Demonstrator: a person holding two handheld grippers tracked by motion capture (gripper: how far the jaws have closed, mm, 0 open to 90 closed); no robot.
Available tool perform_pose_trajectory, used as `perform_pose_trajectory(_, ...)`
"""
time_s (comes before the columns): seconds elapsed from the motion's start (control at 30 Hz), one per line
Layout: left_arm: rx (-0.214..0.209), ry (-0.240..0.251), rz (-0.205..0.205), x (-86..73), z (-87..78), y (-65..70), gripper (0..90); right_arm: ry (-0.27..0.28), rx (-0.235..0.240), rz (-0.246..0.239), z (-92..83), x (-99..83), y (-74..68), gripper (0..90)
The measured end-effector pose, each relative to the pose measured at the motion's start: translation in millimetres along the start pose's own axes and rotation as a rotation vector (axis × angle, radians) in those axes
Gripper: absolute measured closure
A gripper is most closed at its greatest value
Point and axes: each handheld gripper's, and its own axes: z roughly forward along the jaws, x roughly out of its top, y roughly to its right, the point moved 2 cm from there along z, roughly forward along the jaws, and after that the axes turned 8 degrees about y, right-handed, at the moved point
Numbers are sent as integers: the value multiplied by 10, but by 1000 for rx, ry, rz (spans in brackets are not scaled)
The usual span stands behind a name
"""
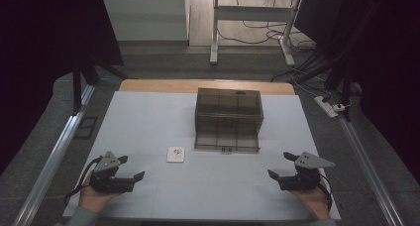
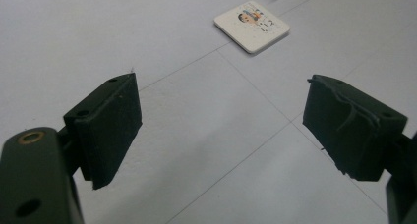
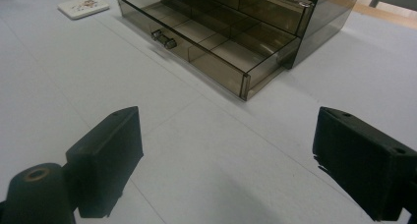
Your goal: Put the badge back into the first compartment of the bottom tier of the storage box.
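Observation:
A smoky clear plastic drawer box [image 1: 228, 110] stands at the middle back of the white table top [image 1: 148, 122], its bottom drawer [image 1: 227, 140] pulled out toward me; the divided drawer [image 3: 206, 35] looks empty. A small white square card with a printed picture [image 1: 175, 154] lies flat just left of the drawer, also ahead of my left gripper as the card [image 2: 252, 26]. My left gripper [image 1: 132, 167] rests near the front left, open, nothing between its jaws [image 2: 221, 130]. My right gripper [image 1: 280, 165] rests at the front right, open and empty [image 3: 226, 160].
Metal rails [image 1: 54, 156] run along both table sides. A desk frame [image 1: 250, 23] and loose cables [image 1: 297, 67] lie on the floor beyond the table, with a power strip [image 1: 329, 107] at the right.

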Motion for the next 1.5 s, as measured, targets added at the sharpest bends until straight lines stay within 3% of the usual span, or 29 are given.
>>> perform_pose_trajectory(0.73,6,-17,9,-19,16,-18,151,-17,11,-18,34,-18,-5,127)
perform_pose_trajectory(1.0,18,-32,47,34,15,-27,153,-23,11,-19,41,-28,-1,127)
perform_pose_trajectory(1.5,-34,-28,78,211,33,-51,159,-44,16,-17,88,-51,14,133)
